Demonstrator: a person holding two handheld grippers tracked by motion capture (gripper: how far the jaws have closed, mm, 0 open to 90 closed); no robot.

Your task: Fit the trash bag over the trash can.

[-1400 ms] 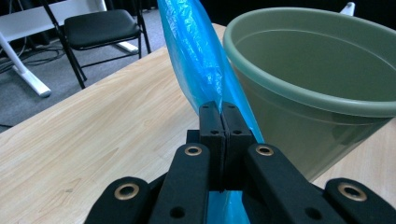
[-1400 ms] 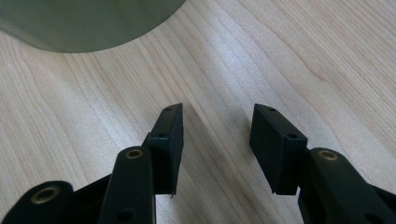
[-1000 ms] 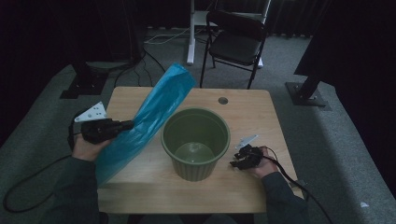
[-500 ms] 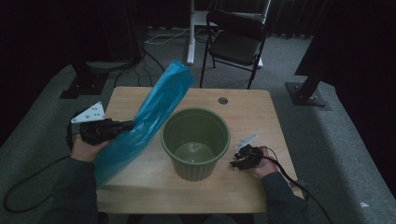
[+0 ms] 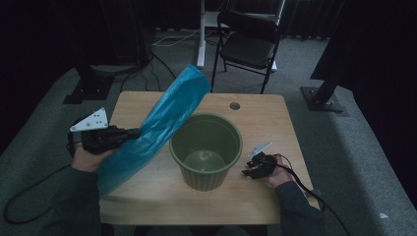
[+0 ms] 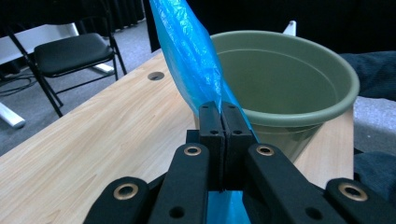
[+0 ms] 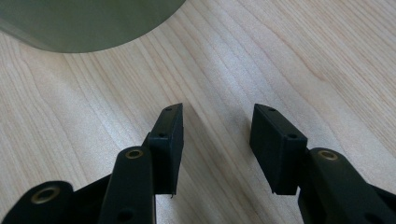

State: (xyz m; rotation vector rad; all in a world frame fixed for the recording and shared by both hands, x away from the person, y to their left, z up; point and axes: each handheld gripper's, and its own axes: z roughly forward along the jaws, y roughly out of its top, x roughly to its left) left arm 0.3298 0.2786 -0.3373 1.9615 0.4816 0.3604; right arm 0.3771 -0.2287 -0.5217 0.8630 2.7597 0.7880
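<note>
Wooden table [image 5: 147, 101], dim room: nothing has shifted since a second ago; my left gripper [image 6: 219, 116] pinches blue bag [image 5: 162, 123] beside green pot [image 5: 206, 150], right gripper [image 7: 217, 123] spread, idle, so lining hasn't begun.

A long blue plastic bag [image 5: 152, 132] slants up stiffly at the table's left, just beside the green pot [image 5: 206, 150].

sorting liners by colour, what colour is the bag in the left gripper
Bright blue: the plastic bag shows best in the left gripper view.
</note>
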